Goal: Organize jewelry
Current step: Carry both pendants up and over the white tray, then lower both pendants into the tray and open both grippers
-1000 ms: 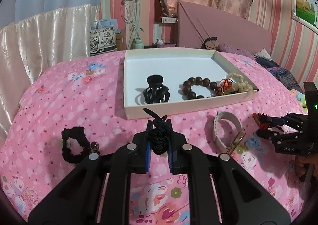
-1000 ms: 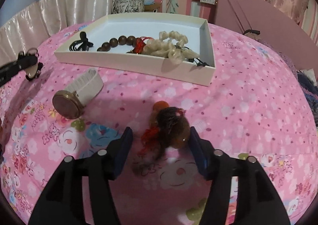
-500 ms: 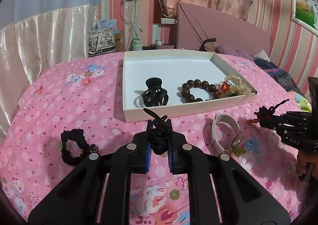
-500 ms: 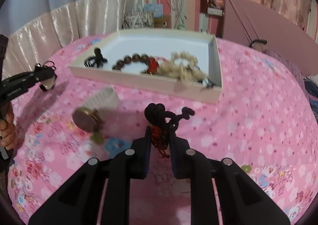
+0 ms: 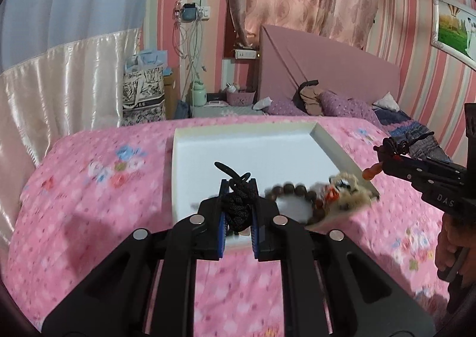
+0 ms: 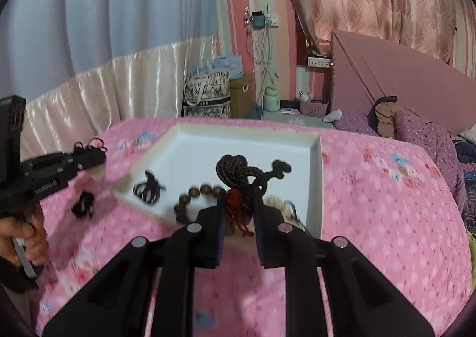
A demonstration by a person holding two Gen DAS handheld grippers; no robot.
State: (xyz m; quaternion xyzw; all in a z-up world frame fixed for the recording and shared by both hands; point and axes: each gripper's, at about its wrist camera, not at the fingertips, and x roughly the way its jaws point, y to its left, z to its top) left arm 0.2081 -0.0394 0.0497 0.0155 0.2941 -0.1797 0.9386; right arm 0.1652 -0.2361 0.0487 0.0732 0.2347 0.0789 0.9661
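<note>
Left gripper: fingers clamping a black braided cord. Right gripper: fingers pinching a black-and-red knotted cord. Both pieces are hanging over the white tray on the bed; the carrying step is in hand, and releasing inside the tray likely comes next.

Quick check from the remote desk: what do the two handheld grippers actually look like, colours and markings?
Both are matte black plastic. The left gripper and right gripper each have two flat fingers with blue pads inside and round silver fasteners along the linkage arms. White lettering marks the side of each body. No cables or sleeves are visible.
</note>
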